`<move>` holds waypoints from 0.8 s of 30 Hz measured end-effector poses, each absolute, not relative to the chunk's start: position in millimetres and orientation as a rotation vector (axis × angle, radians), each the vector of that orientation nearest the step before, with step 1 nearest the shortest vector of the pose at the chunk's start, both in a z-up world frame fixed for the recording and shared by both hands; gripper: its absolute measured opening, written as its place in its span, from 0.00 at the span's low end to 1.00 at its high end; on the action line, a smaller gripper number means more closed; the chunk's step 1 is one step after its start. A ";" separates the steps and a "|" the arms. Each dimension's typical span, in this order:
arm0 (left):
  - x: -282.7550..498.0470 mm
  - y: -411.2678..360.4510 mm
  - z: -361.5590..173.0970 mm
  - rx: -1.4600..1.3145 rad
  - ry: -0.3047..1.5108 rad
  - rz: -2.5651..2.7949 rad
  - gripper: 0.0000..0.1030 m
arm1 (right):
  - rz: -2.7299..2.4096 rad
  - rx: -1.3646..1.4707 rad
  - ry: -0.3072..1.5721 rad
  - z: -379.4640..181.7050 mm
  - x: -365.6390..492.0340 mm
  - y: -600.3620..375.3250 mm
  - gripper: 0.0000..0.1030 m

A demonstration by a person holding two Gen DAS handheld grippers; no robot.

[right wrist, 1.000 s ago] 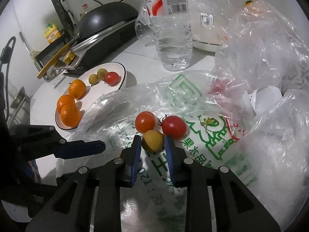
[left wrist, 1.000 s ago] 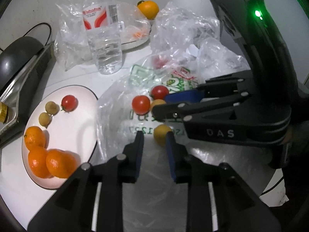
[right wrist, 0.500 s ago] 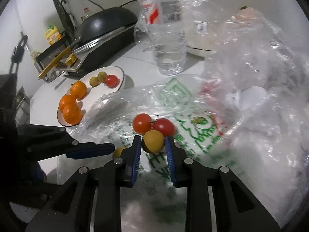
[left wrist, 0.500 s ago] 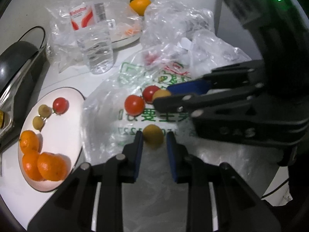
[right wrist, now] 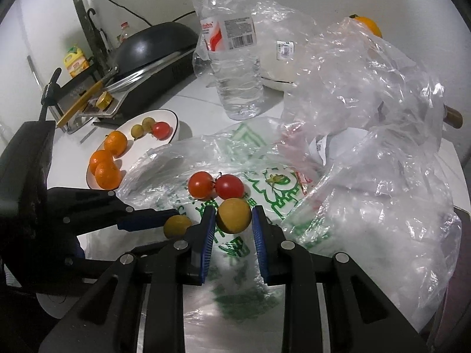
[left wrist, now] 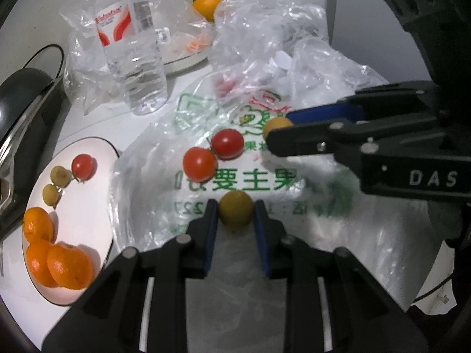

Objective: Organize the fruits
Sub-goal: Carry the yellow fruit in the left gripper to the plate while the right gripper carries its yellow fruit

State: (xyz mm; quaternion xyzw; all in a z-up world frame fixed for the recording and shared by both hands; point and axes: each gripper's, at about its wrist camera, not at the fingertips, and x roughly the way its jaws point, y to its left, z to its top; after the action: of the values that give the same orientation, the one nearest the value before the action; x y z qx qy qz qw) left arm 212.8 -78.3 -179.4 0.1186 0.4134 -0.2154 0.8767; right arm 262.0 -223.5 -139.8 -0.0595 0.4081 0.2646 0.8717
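My left gripper (left wrist: 236, 212) is shut on a small yellow fruit (left wrist: 236, 211), held over the printed plastic bag (left wrist: 259, 182). My right gripper (right wrist: 232, 217) is shut on another yellow fruit (right wrist: 234, 216), lifted a little above the bag; it also shows in the left wrist view (left wrist: 276, 125). Two red cherry tomatoes (left wrist: 200, 164) (left wrist: 227, 143) lie on the bag between the grippers. A white plate (left wrist: 97, 176) at the left holds three oranges (left wrist: 59, 261), two small yellow fruits (left wrist: 56, 182) and a red tomato (left wrist: 84, 166).
A clear water bottle (left wrist: 132, 44) stands behind the plate. Crumpled clear bags (left wrist: 279, 38) lie at the back right, with an orange (left wrist: 207, 3) on a far plate. A black pan (right wrist: 153, 47) on a cooker sits at the left.
My left gripper moved forward and closed on the yellow fruit. My right gripper lifted its yellow fruit away from the two tomatoes.
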 end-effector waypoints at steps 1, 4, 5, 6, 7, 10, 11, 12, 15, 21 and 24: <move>211.9 -77.6 -177.5 0.246 0.857 -0.451 0.24 | 0.554 -0.126 0.850 -138.7 260.9 -223.2 0.27; 208.3 -73.5 -169.3 0.234 0.837 -0.451 0.24 | 0.561 -0.135 0.841 -134.3 258.1 -218.9 0.27; 206.8 -71.6 -165.0 0.231 0.827 -0.450 0.24 | 0.563 -0.139 0.836 -132.3 256.8 -217.0 0.27; 204.5 -69.4 -160.5 0.229 0.817 -0.448 0.24 | 0.565 -0.141 0.834 -130.7 256.4 -215.3 0.27; 201.9 -66.5 -155.9 0.227 0.807 -0.444 0.24 | 0.568 -0.144 0.829 -128.5 255.1 -213.2 0.27; 197.4 -58.4 -145.6 0.221 0.780 -0.433 0.24 | 0.577 -0.152 0.815 -123.0 251.8 -206.4 0.27; 195.5 -55.2 -143.1 0.220 0.774 -0.428 0.24 | 0.580 -0.154 0.811 -121.5 251.1 -204.0 0.27; 194.2 -52.2 -141.3 0.218 0.770 -0.426 0.25 | 0.584 -0.158 0.807 -119.8 250.2 -200.7 0.27; 191.1 -45.3 -137.2 0.210 0.761 -0.416 0.24 | 0.595 -0.165 0.802 -117.2 247.3 -192.7 0.27; 189.7 -25.0 -130.9 0.191 0.742 -0.386 0.24 | 0.622 -0.189 0.795 -112.8 243.8 -171.1 0.27; 187.8 -11.0 -128.3 0.182 0.733 -0.366 0.24 | 0.633 -0.202 0.791 -110.3 244.6 -160.5 0.27</move>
State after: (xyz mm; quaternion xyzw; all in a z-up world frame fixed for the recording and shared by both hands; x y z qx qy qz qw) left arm 187.8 -10.9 -128.3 0.0881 0.3556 -0.1778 0.9133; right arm 244.6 -160.5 -110.3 -0.0967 0.3782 0.3024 0.8696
